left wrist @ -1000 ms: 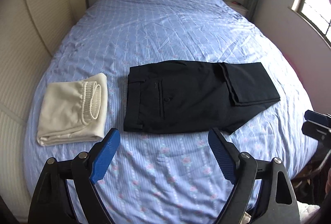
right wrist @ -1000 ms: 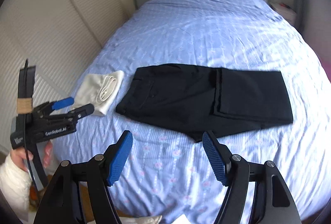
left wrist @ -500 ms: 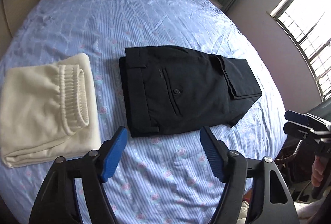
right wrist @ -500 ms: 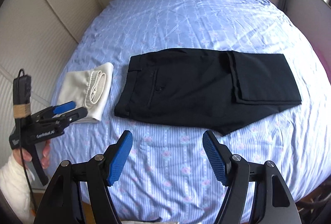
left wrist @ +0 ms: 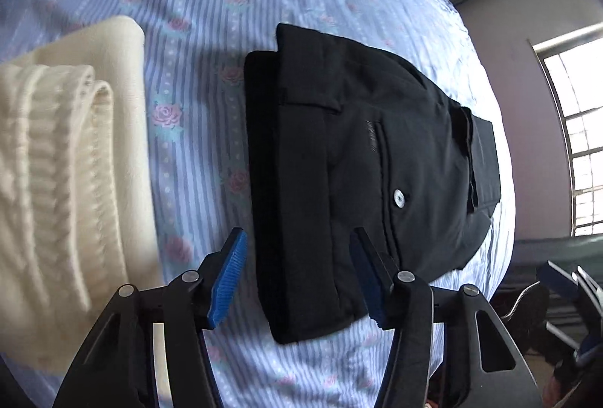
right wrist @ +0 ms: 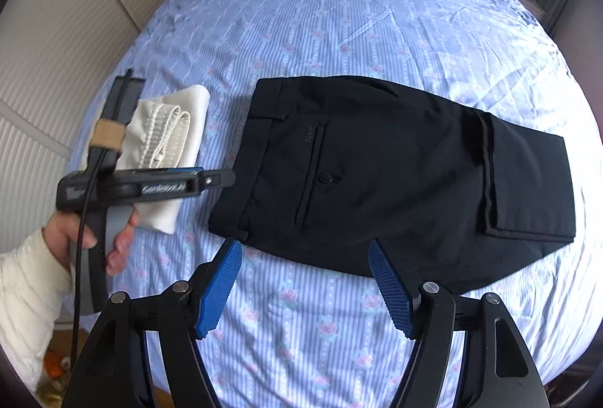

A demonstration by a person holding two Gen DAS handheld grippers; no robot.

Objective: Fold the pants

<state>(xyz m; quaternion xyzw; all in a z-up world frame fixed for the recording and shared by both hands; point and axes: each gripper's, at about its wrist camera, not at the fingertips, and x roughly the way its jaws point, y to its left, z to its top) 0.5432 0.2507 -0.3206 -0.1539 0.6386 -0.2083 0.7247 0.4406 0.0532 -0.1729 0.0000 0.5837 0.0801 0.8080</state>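
pants (right wrist: 380,174) on bed (right wrist: 339,12) | folded garment (right wrist: 169,140) left of pants

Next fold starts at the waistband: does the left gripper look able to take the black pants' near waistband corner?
Probably yes. The left gripper is open, its closing fingers straddling the waistband corner of the black pants, with nothing between.

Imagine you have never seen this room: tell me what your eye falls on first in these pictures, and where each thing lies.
First come the black pants, partly folded, dark in the middle of the blue flowered bedsheet. Beside their waistband lies a folded cream garment. The left gripper, its jaws just narrowed, frames the waistband's near corner without pinching it, while the right gripper hangs open over the pants' near edge.
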